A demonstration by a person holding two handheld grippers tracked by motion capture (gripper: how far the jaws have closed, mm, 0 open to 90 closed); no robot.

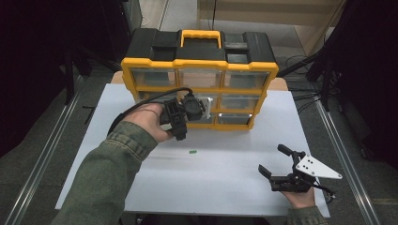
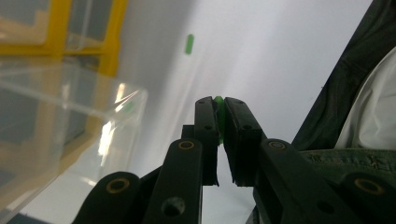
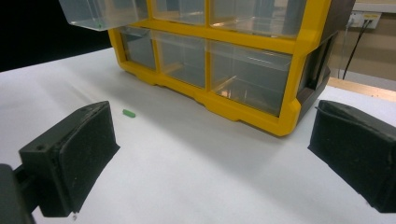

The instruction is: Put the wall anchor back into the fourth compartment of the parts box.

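High view: the left gripper (image 1: 180, 123) is being held up in front of a yellow and black drawer cabinet (image 1: 199, 70), level with the cabinet's middle row, by a hand (image 1: 149, 123) emerging from an olive-green sleeve (image 1: 105, 180). A cable is being trailed in a loop from the tool across the cabinet's front. The jaws are being pointed down toward the white table (image 1: 225, 173).

In the left gripper view, a small green piece (image 2: 218, 116) is being pinched between the two black jaws, which are being kept closed on it, with only a thin sliver of green being shown at the tips. A pulled-out clear drawer (image 2: 60, 126) is being seen just to the left of the jaws. A second green piece (image 2: 189, 44) is being left lying on the table well beyond the jaw tips; in the high view it (image 1: 192, 151) is being shown below and slightly right of the left gripper.

The right gripper (image 1: 274, 164) is being rested low over the near right part of the table, well apart from the left one, with its jaws being kept wide apart and nothing between them. In the right gripper view, the loose green piece is being framed just beyond its left jaw, and the cabinet is being shown standing ahead of both jaws.
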